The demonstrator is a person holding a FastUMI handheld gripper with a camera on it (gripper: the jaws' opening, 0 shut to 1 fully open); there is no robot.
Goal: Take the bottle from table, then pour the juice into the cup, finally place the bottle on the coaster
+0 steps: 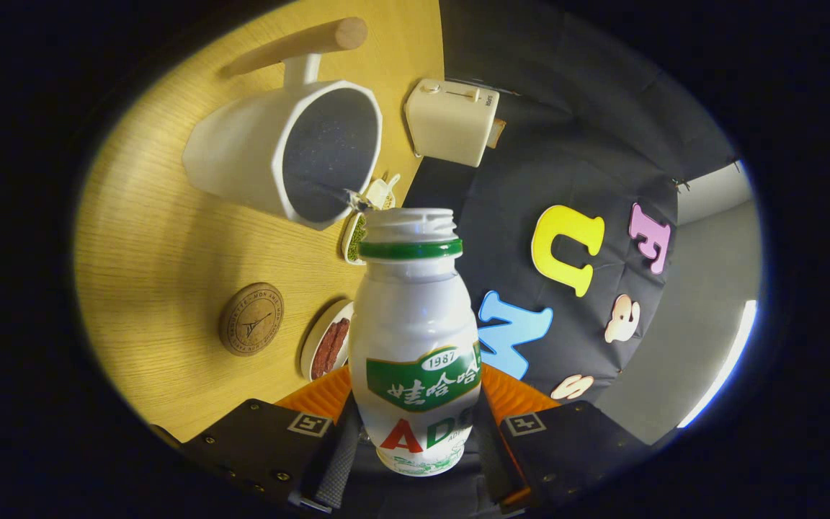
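- Holding the bottle (415,339) between the two fingers of the gripper (415,432): both are pressing on its lower body, one on each side of the label band, so the jaws are closed on it only as far as the bottle's width.
- We are reading the bottle as a small, thin-walled plastic one, uncapped, probably light and getting lighter as it empties. Its smooth, glossy wall is likely slippery, and a hard squeeze could dent it or push juice out.
- We are judging the straight lower body, below the shoulder, to be the best place to hold; the narrow neck under the green ring offers less surface.
- The bottle is tilting toward the cup (285,148), its open mouth just beside the cup's rim, and a thin stream appears to be running into the cup, so we are placing the task in the pouring step.
- The coaster (251,318) is lying bare on the table (155,238), well apart from the cup, awaiting the bottle.
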